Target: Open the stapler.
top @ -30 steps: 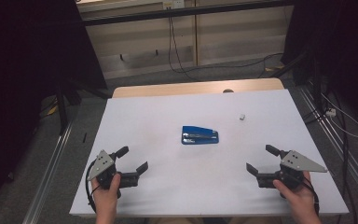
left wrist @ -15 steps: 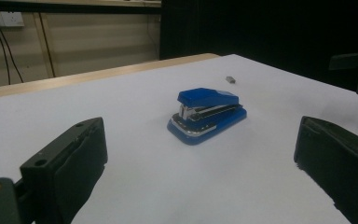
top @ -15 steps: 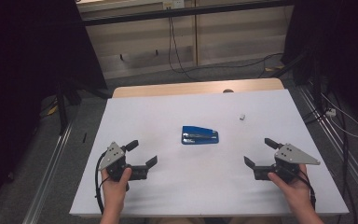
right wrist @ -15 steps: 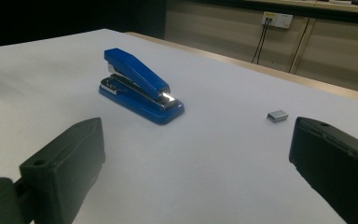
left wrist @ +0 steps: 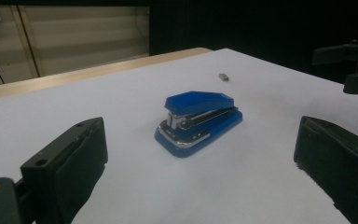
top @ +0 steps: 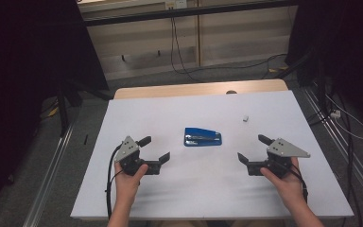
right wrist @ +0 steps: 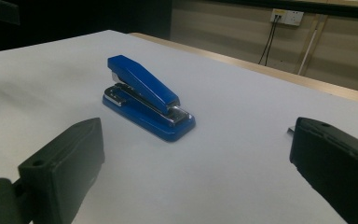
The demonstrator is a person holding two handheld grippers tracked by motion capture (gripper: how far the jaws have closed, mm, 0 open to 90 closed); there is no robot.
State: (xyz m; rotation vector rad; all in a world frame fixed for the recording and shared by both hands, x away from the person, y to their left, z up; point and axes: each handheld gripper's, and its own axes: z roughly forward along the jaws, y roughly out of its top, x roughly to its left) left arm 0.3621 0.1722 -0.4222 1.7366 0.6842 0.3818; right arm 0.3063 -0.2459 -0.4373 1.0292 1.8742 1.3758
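Stapler between two open tongs

On the white tabletop [top: 137, 198], the left tongs [top: 157, 149] hover with jaws apart, holding nothing. The blue stapler [top: 203, 137] lies mid-tabletop, between both tongs and apart from each, nothing blocking it. A small grey block [top: 246, 117] sits beyond it. The right tongs [top: 254, 149] hover, jaws spread, empty.

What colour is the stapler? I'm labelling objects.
Blue, with silver metal parts; the stapler shows best in the left gripper view.

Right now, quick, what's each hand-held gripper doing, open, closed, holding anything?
Left hand-held gripper: open, holding nothing, short of the blue stapler.
Right hand-held gripper: open, holding nothing, also short of the stapler.
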